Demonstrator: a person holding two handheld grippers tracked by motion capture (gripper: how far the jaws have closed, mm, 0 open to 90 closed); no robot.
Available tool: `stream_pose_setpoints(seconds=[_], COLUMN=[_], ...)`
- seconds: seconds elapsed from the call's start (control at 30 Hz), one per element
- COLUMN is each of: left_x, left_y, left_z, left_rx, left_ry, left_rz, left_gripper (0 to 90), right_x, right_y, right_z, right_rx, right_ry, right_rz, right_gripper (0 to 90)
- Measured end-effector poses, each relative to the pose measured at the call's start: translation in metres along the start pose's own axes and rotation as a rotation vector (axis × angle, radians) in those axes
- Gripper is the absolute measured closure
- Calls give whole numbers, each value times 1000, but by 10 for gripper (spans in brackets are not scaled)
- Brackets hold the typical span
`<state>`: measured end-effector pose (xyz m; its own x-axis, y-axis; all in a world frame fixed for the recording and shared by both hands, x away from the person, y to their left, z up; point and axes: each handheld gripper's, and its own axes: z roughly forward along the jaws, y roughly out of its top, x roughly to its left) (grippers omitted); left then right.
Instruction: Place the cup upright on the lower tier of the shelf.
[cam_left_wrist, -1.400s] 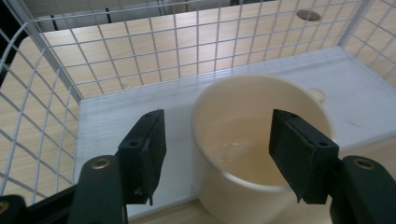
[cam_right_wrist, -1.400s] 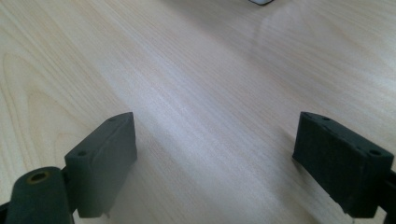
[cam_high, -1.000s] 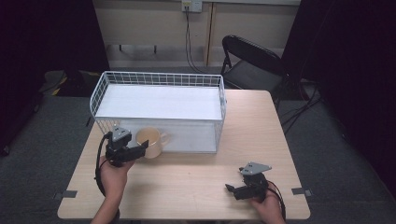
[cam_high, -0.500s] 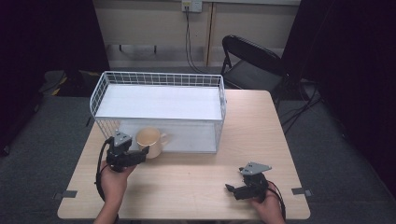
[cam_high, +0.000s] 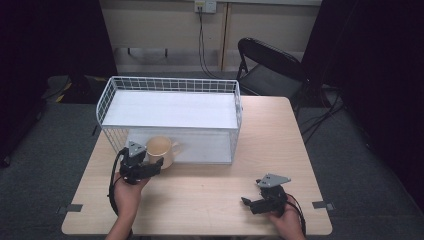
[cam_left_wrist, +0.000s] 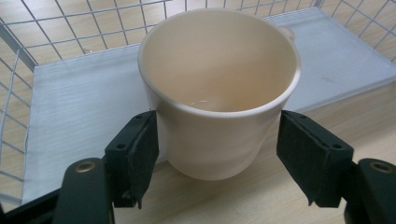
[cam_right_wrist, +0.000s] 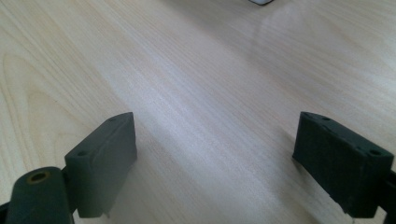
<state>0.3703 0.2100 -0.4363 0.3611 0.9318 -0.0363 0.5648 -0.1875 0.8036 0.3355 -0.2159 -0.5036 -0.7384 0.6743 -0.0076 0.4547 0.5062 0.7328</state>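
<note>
We held the left tool (cam_left_wrist: 217, 154) with its jaws spread on either side of the cream cup (cam_left_wrist: 219, 88); the left pad (cam_left_wrist: 142, 156) sat just at the cup's wall, the right pad (cam_left_wrist: 308, 154) stood apart from it, so nothing was gripped. The cup stood upright on the wooden surface (cam_left_wrist: 261, 196), right ahead of that tool, beside the white wire basket (cam_high: 170, 100) beyond it. Our right tool (cam_right_wrist: 215, 158) rested open over bare surface, well apart from the cup.
</note>
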Motion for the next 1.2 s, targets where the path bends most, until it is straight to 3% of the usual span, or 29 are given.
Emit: stream_pose_setpoints(seconds=[0.27,0.67,0.97,1.2], left_x=[1,4,3,2], left_y=[-1,1,3,2], left_z=[3,9,13,17], left_rx=[3,7,12,18], left_ry=[7,23,35,40], left_rz=[-11,-34,-40,-48], left_gripper=[348,516,548,635], right_x=[0,0,0,0], right_y=[0,0,0,0], right_z=[0,0,0,0], right_rx=[0,0,0,0], right_ry=[0,0,0,0], right_rz=[0,0,0,1], right_gripper=[124,125,125,125])
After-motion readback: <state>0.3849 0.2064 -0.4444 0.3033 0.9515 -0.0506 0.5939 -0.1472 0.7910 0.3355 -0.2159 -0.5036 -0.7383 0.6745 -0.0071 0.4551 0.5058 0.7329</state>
